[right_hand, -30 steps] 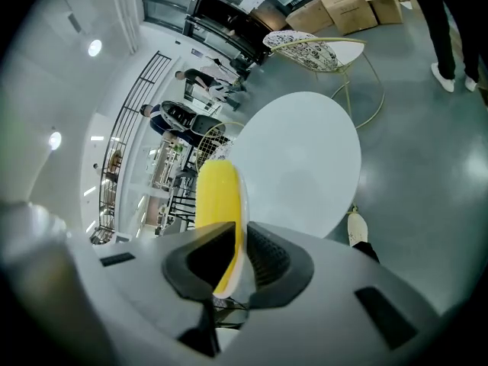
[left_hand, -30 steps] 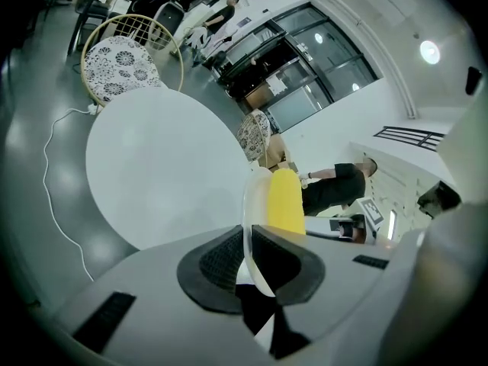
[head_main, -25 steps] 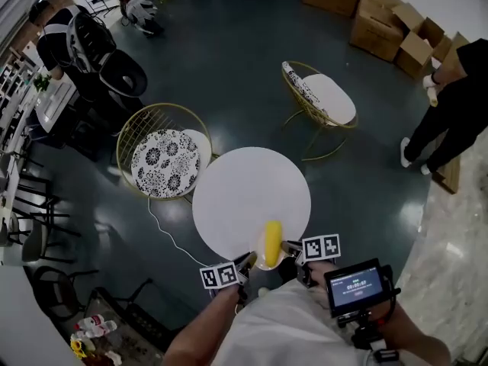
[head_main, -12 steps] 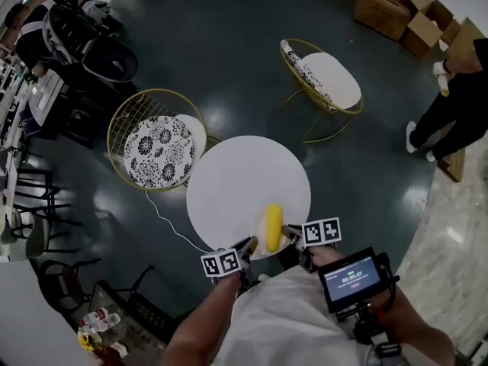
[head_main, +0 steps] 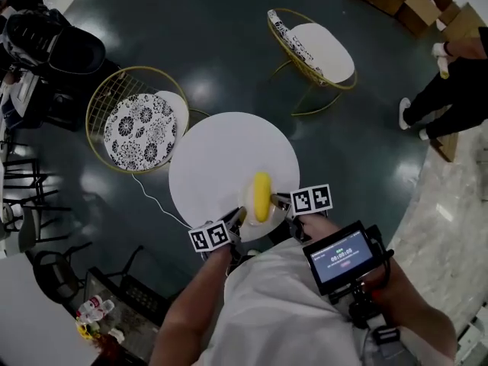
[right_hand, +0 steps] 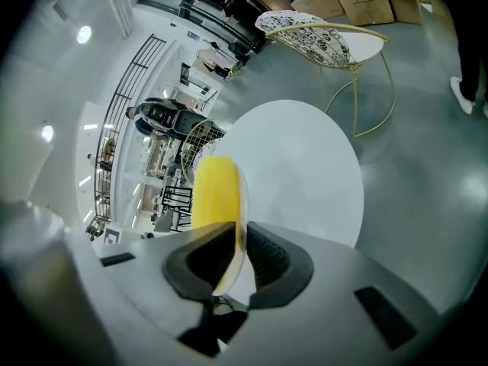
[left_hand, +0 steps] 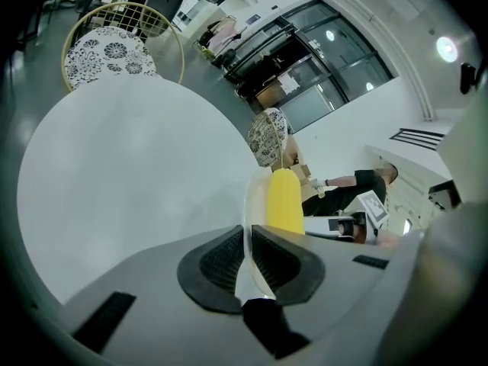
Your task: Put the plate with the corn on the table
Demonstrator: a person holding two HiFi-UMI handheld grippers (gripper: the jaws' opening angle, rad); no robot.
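Risk first: the corn (head_main: 261,196) lies loose along the plate (head_main: 248,206) with nothing pinning it; if one side dips on the way down, I judge it rolls over the rim and onto the floor (head_main: 229,59); the grip is thin too, only the rim edge is pinched on each side, so a twist between my two hands could slip the plate out or tip it; the plate sits over the near edge of the bench (head_main: 221,155), not the middle, so letting go here could leave it overhanging and it may tip off; better placed further in, my guess; whether the plate bottom touches the bench top, cannot tell from any view.

Left tool (head_main: 238,218): jaws nearly together, clenched on the plate's left rim; its own view shows the thin rim running between the ribbed pads, with the corn just past them.

Right tool (head_main: 284,202): same story; jaws pinched down on the opposite rim, the rim edge between the pads, corn right behind; both tools carry the plate between them, roughly level.
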